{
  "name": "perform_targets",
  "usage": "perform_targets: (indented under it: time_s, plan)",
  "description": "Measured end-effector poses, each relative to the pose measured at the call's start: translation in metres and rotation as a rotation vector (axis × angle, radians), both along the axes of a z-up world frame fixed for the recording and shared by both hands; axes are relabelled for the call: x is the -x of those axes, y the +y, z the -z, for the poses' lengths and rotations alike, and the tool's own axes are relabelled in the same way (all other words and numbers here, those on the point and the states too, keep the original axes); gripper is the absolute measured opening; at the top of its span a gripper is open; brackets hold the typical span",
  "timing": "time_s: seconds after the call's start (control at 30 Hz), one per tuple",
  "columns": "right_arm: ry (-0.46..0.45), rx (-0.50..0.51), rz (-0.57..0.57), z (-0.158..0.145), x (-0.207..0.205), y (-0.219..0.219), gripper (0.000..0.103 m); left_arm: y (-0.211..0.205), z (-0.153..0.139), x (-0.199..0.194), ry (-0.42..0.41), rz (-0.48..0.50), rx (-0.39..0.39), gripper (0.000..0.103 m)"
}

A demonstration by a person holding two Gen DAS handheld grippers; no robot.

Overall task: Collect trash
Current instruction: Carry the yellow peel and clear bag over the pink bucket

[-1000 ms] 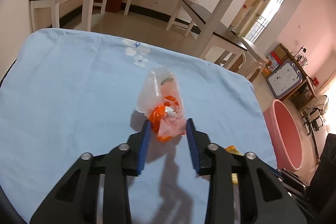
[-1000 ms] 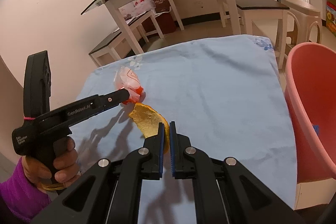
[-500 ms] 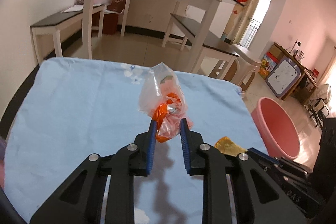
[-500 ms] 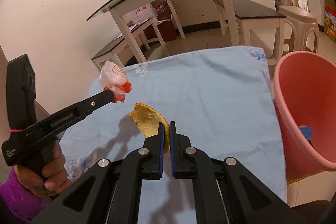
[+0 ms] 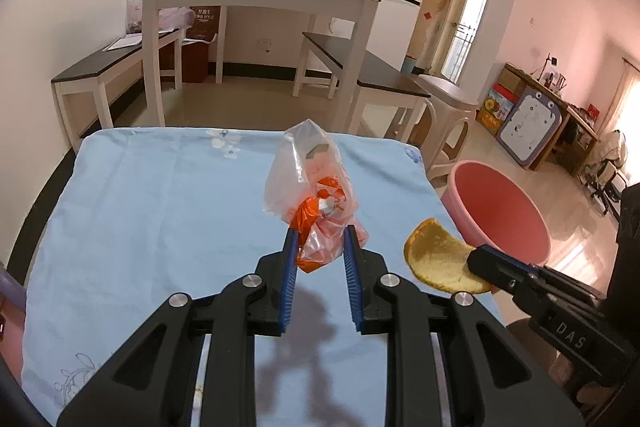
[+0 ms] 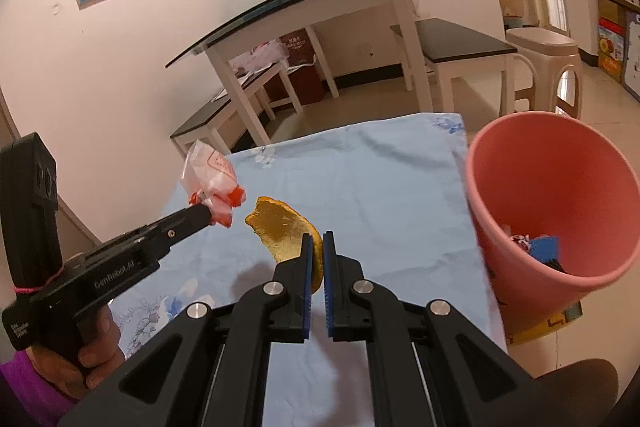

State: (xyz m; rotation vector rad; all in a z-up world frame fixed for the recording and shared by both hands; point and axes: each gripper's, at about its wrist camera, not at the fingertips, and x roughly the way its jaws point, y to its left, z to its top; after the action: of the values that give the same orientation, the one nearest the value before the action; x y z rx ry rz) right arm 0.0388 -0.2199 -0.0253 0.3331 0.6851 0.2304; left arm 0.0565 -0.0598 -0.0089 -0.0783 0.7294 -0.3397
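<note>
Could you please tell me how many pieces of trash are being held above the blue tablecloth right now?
2: a crumpled clear-and-orange plastic bag clamped in the left tool, and a curved yellow-orange fruit peel pinched in the right tool. More trash already lies inside the pink plastic bin.

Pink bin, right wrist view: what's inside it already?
Inside the pink bin, low against the near wall: a blue scrap, a small crumpled wrapper and something dark. The rim hides the rest of the bottom.

Crumpled clear plastic bag (image 5: 316, 203) with orange print, pinched at its lower end between the left claw (image 5: 320, 247) pads, bulk standing up above the tips. Curved yellow-orange peel (image 6: 286, 233), rough inner face showing, gripped edge-on in the right claw (image 6: 318, 247). Pink bin (image 6: 548, 203) right of that claw, scraps inside.
</note>
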Motion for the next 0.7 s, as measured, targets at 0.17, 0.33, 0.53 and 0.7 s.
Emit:
perform_targets:
  time_s: [0.17,0.33,0.53,0.7]
  plan:
    - [-0.011,-0.006,0.031,-0.003,0.009,-0.014,0.004,-0.011,0.0,0.008,0.001,0.011,-0.022,0.022]
    - [-0.016,-0.013,0.075,-0.005,0.015,-0.031,0.004,-0.027,0.001,0.011,0.005,0.029,-0.039,0.022]
    - [-0.025,-0.027,0.137,-0.006,0.023,-0.058,0.004,-0.046,0.0,0.007,0.002,0.058,-0.063,0.022]
    - [-0.026,-0.032,0.184,-0.004,0.027,-0.081,0.004,-0.062,0.0,0.001,0.003,0.083,-0.074,0.022]
